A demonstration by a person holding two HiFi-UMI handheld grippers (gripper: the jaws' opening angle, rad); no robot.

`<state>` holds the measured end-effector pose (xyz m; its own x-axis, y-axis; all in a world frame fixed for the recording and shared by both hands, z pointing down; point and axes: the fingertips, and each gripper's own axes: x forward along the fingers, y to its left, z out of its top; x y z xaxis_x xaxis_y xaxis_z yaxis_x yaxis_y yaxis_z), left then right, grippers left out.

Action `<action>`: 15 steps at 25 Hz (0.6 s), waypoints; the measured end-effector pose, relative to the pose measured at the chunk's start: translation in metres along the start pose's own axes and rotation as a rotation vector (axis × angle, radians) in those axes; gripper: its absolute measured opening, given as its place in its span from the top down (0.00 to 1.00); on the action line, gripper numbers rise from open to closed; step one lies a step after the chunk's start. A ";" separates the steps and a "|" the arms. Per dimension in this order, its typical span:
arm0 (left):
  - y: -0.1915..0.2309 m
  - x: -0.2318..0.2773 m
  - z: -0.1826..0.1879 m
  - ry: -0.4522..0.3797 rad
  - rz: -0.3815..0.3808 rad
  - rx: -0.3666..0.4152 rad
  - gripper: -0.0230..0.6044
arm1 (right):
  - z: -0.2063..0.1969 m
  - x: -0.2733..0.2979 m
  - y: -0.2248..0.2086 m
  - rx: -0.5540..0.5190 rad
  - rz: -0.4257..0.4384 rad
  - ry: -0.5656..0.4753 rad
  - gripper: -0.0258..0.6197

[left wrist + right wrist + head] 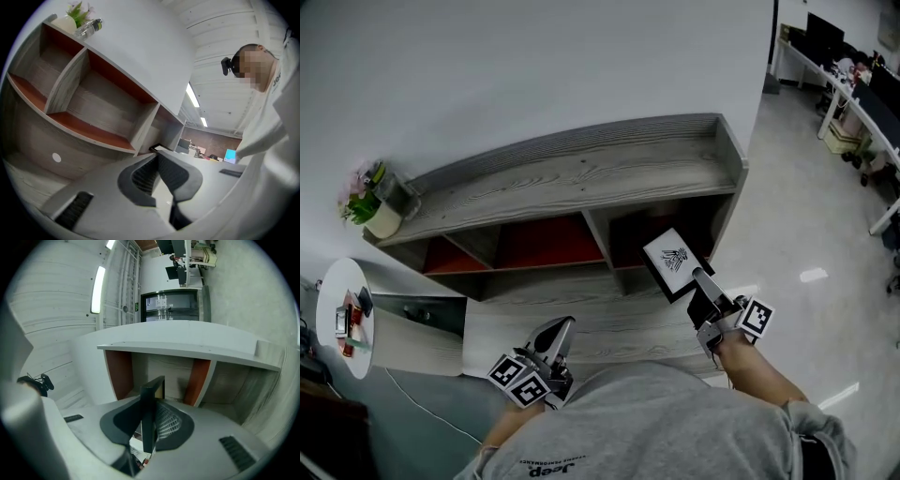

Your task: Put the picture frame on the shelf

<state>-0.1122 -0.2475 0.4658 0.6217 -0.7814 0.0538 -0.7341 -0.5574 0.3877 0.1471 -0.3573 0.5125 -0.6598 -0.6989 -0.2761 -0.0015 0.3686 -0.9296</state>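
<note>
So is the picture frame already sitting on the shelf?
No, the picture frame is clamped in the right gripper fingers, held in the air in front of the shelf.

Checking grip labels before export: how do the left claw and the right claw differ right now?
The left claw is shut on nothing; the right claw is shut on the edge of the picture frame. The left claw sits back near the person's torso; the right claw reaches further ahead, with the frame in front of the lower right compartment of the shelf. Shared: both point toward the shelf.
</note>
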 end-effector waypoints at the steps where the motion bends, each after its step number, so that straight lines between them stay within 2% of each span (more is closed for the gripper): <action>1: 0.004 0.003 0.000 0.006 -0.011 0.002 0.92 | 0.001 0.002 -0.004 0.002 -0.010 -0.013 0.85; 8: 0.032 0.009 0.013 0.049 -0.098 0.014 0.92 | -0.005 0.008 -0.025 0.036 -0.114 -0.140 0.85; 15: 0.058 0.001 0.015 0.075 -0.126 0.001 0.92 | -0.008 0.022 -0.039 0.028 -0.188 -0.211 0.85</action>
<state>-0.1582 -0.2853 0.4747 0.7274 -0.6823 0.0729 -0.6492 -0.6500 0.3950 0.1266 -0.3820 0.5446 -0.4792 -0.8665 -0.1401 -0.0862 0.2053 -0.9749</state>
